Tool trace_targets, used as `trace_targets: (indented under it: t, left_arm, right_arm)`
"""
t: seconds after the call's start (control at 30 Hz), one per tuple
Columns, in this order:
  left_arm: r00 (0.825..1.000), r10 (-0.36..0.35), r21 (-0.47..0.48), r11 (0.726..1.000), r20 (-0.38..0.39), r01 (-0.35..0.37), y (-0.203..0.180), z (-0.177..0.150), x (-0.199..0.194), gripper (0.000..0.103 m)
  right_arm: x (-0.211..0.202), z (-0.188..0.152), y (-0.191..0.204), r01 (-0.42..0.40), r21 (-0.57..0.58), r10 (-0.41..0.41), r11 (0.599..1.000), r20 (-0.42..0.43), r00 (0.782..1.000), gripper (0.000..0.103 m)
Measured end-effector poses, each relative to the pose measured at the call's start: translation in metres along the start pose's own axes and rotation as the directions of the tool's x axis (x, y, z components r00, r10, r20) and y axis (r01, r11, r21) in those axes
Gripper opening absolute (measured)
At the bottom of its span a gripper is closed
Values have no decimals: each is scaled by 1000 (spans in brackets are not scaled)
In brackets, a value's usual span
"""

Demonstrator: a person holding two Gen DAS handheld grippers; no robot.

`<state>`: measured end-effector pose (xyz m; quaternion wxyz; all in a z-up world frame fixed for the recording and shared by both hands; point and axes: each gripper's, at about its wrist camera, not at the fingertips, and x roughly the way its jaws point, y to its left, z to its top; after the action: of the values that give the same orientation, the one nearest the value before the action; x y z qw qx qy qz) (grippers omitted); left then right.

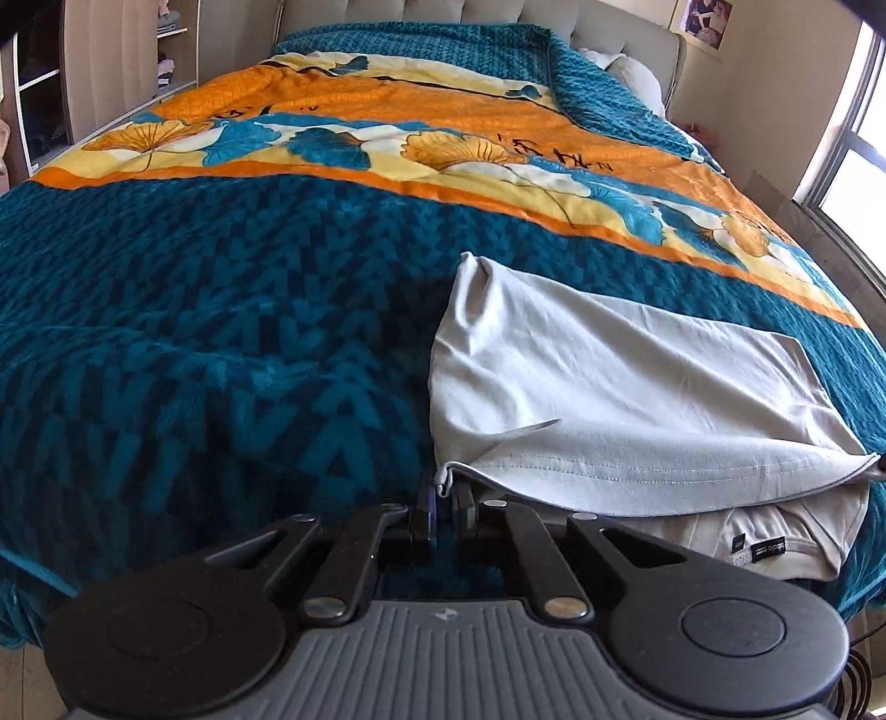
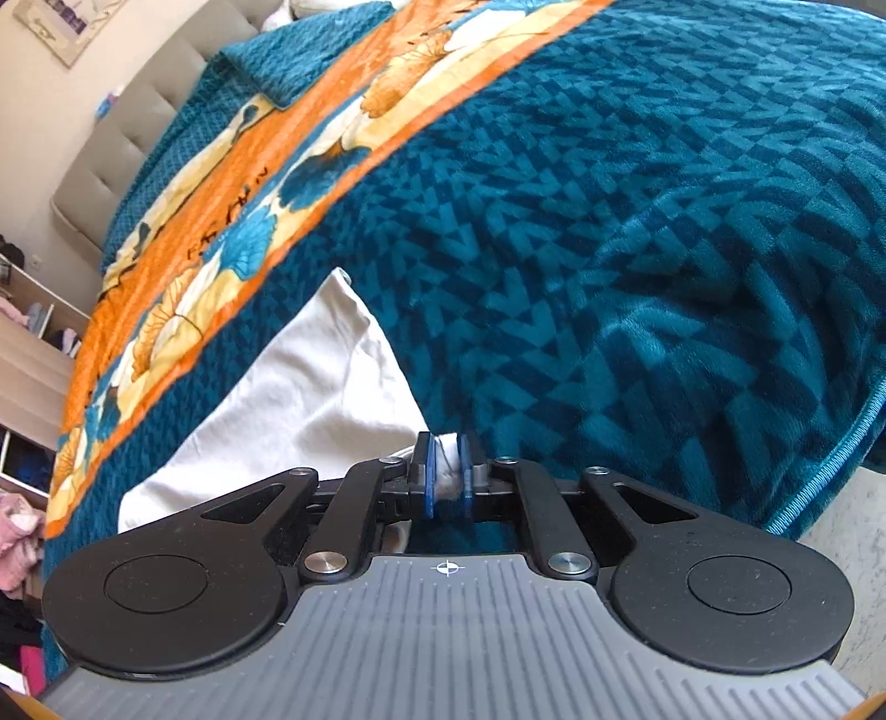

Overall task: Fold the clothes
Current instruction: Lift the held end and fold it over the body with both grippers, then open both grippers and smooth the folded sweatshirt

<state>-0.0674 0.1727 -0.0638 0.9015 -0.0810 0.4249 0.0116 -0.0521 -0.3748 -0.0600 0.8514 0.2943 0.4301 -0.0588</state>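
Note:
A light grey T-shirt (image 1: 626,399) lies partly folded on the teal blanket (image 1: 221,343) at the bed's near right. My left gripper (image 1: 443,490) is shut on the shirt's hem corner, lifted a little above the bed; the stitched hem stretches right toward the frame edge. Under the lifted layer I see the shirt's collar with a dark label (image 1: 767,548). In the right wrist view my right gripper (image 2: 447,471) is shut on a bunched corner of the same shirt (image 2: 310,387), which spreads up and left over the blanket (image 2: 637,266).
The bed carries an orange and yellow floral band (image 1: 387,138) across the middle and a padded headboard (image 1: 498,16) at the far end. Open shelves (image 1: 44,83) stand at the left, a window (image 1: 853,155) at the right. Floor (image 2: 853,526) shows beside the bed's edge.

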Motion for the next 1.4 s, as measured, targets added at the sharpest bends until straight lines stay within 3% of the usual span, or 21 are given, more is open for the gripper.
trace_targets:
  t: [0.03,0.13,0.2,0.3,0.43,0.5,0.6,0.73,0.97,1.03,1.2,1.3,1.4]
  left_arm:
    - [1000,5,-8,1000,4,-5,2,0,-5,22]
    - [997,34,-19,999,66,-33,1,3,-24,32]
    - [995,4,-7,1000,103,-3,-7,7,-34,35]
    - [987,-105,-7,994,119,107,-20,8,-42,46]
    - [986,-143,-41,988,89,148,-27,0,-41,45]
    - [971,-229,-110,966,68,236,-23,-8,-34,45]
    - [934,-352,-236,905,57,355,-17,-21,-15,43]
    - [908,-414,-359,841,55,405,-15,-36,10,40]
    - [908,-397,-521,752,132,404,8,-45,23,40]
    - [913,-379,-543,740,152,397,11,-43,22,40]
    - [927,-318,-546,749,201,375,15,-37,16,40]
    - [930,-307,-552,748,205,368,19,-34,17,36]
    - [933,-305,-529,769,189,358,16,-32,16,35]
  right_arm:
    - [-7,-2,3,16,-14,-15,1000,22,1000,42]
    - [-27,-7,11,55,-57,-50,997,89,995,45]
    - [-37,-9,22,9,-82,-1,997,97,995,50]
    - [-32,-18,34,-146,-60,146,987,-6,989,53]
    - [-11,-42,43,-264,27,265,964,-130,955,53]
    - [-2,-53,41,-291,69,299,954,-154,942,53]
    - [12,-67,35,-331,156,355,931,-169,920,54]
    - [26,-76,27,-354,234,396,905,-167,903,55]
    - [33,-78,0,-360,339,405,869,-71,911,55]
    - [36,-76,-8,-363,376,406,852,-38,913,54]
    - [41,-74,-15,-365,420,392,831,23,920,52]
    - [43,-72,-14,-365,406,387,838,29,922,49]
    - [43,-69,-10,-352,372,374,859,14,927,46]
